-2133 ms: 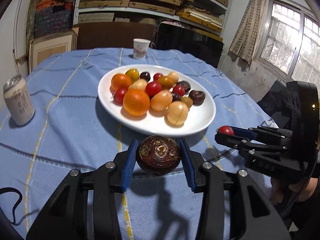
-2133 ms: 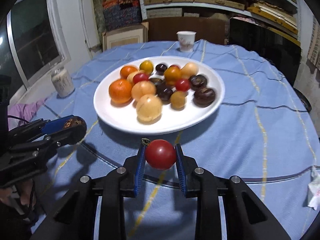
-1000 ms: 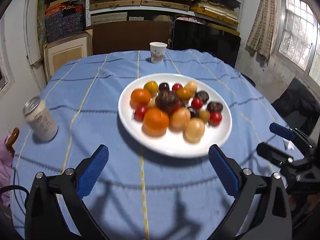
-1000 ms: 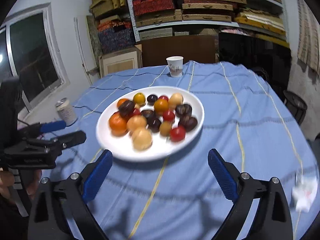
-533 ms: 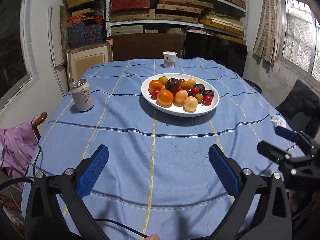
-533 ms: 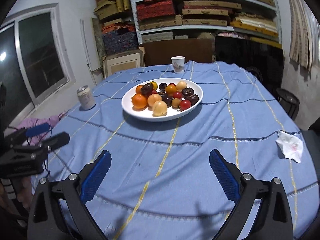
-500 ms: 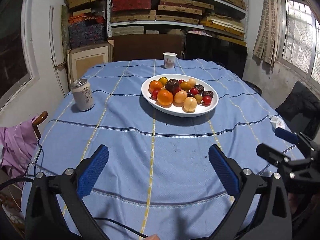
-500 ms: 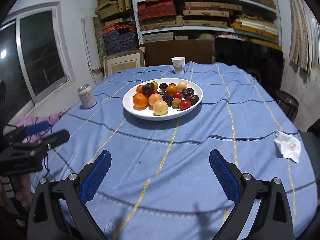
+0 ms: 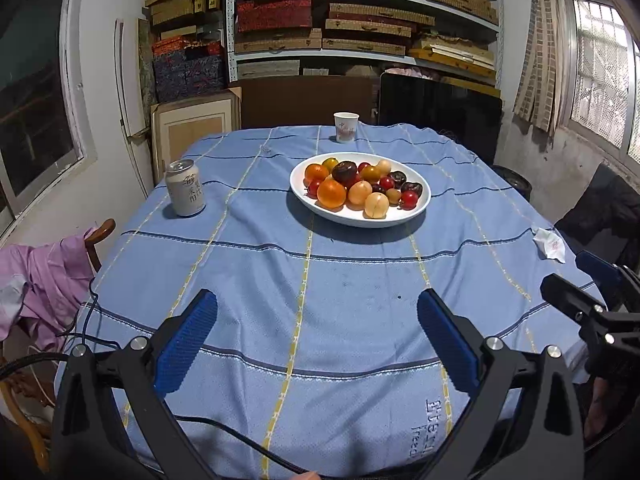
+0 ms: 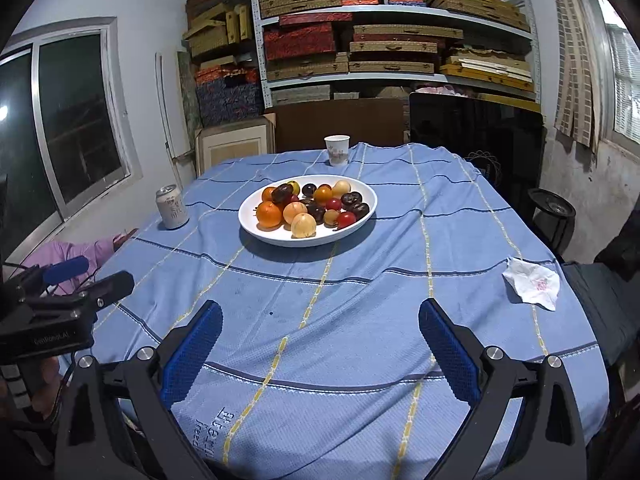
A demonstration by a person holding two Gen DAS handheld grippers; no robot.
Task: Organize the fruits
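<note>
A white plate (image 9: 360, 221) (image 10: 308, 242) sits past the middle of the blue tablecloth, piled with fruit. In the pile are an orange (image 9: 331, 194), a dark round fruit (image 9: 344, 171) on top, and a red tomato (image 9: 409, 198) at the plate's right side. My left gripper (image 9: 317, 300) hangs open and empty over the table's near edge, far short of the plate. My right gripper (image 10: 320, 308) is open and empty too, also well back from the plate. Each gripper shows in the other's view, the right gripper (image 9: 568, 270) at the right edge and the left gripper (image 10: 106, 271) at the left edge.
A drink can (image 9: 185, 194) stands left of the plate and a paper cup (image 9: 346, 127) at the table's far edge. A crumpled tissue (image 10: 532, 285) lies near the right edge. Pink cloth (image 9: 44, 280) drapes a chair at the left, with a cable (image 9: 92, 312) nearby. Shelves of boxes fill the back wall.
Two seconds ago the left gripper held the dark fruit and the right a red tomato at the plate. Both have let go, opened wide and drawn back to the near edge.
</note>
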